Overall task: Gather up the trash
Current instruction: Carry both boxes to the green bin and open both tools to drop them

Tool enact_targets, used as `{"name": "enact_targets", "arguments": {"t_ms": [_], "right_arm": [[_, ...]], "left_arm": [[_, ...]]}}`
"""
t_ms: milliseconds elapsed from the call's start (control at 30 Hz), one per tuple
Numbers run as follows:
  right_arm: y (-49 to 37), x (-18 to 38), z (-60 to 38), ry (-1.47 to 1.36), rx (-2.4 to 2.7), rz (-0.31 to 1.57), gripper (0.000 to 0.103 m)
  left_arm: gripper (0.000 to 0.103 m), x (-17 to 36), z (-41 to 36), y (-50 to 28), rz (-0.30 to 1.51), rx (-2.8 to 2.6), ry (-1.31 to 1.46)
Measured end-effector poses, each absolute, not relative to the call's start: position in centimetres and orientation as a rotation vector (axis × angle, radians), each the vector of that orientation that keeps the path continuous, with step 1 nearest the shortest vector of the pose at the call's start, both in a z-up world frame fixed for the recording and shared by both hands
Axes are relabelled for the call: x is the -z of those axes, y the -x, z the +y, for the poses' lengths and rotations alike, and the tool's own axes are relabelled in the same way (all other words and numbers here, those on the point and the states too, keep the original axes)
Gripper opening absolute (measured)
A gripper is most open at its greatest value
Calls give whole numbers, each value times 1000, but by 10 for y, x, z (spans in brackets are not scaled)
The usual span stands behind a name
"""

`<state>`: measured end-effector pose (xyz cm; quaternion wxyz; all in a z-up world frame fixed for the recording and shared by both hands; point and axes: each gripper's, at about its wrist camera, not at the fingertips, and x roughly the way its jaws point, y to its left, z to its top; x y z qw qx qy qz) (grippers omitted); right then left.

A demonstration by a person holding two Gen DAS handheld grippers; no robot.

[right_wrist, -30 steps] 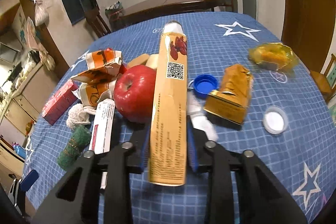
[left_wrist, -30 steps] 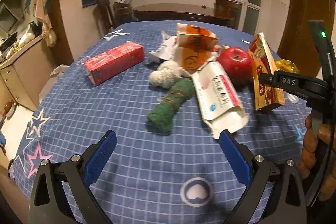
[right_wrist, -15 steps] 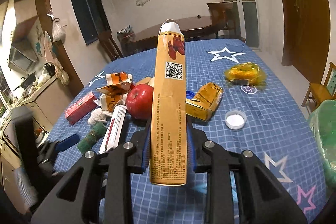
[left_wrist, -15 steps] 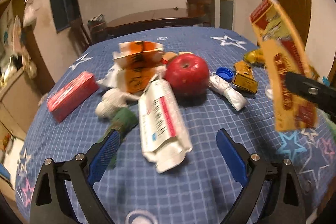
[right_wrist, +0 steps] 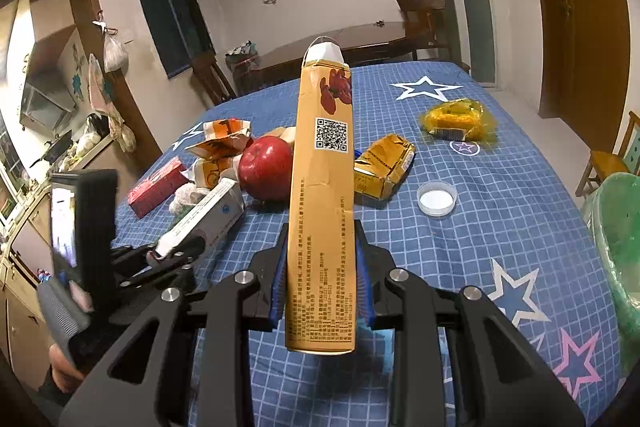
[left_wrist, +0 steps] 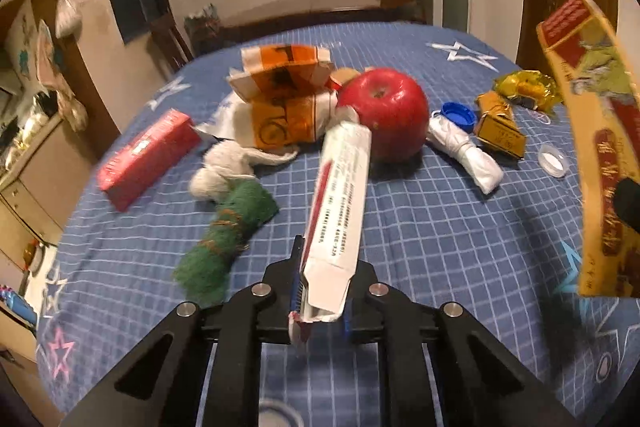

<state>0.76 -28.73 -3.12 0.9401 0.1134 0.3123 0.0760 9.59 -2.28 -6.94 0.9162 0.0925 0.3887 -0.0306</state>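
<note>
My left gripper point(left_wrist: 322, 291) is shut on the near end of a flattened white carton point(left_wrist: 340, 195) with red print. The carton's far end leans on a red apple point(left_wrist: 384, 111). My right gripper point(right_wrist: 322, 283) is shut on a tall orange carton point(right_wrist: 324, 207) held upright above the blue checked tablecloth point(right_wrist: 460, 259). The same orange carton point(left_wrist: 596, 147) shows at the right edge of the left wrist view. In the right wrist view the left gripper point(right_wrist: 176, 251) and its white carton point(right_wrist: 204, 219) sit low on the left.
More litter lies on the table: crumpled orange cartons point(left_wrist: 284, 99), a red box point(left_wrist: 148, 159), a green cloth point(left_wrist: 228, 235), a white rag point(left_wrist: 220, 167), a blue cap point(left_wrist: 458, 113), a gold packet point(left_wrist: 500, 131), a yellow wrapper point(left_wrist: 524, 89), a white lid point(right_wrist: 436, 199). A green-lined bin point(right_wrist: 616, 239) stands right of the table.
My left gripper slid right to the white carton and went from wide open to shut on its near end. My right gripper carried the orange carton up and back from the pile.
</note>
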Motion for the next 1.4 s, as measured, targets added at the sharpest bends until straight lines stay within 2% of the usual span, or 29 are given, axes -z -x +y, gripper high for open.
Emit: {"name": "enact_targets", "arguments": {"t_ms": [367, 633, 1000, 1400], "right_arm": [[16, 27, -299, -228, -131, 599, 27], [36, 10, -348, -272, -24, 552, 27], [67, -11, -470, -367, 225, 549, 27], [97, -6, -559, -384, 460, 582, 27]], "left_arm": [[8, 21, -46, -39, 635, 95, -196], [8, -4, -101, -38, 588, 225, -234], [8, -17, -239, -47, 574, 528, -312], [8, -1, -390, -50, 600, 764, -424]]}}
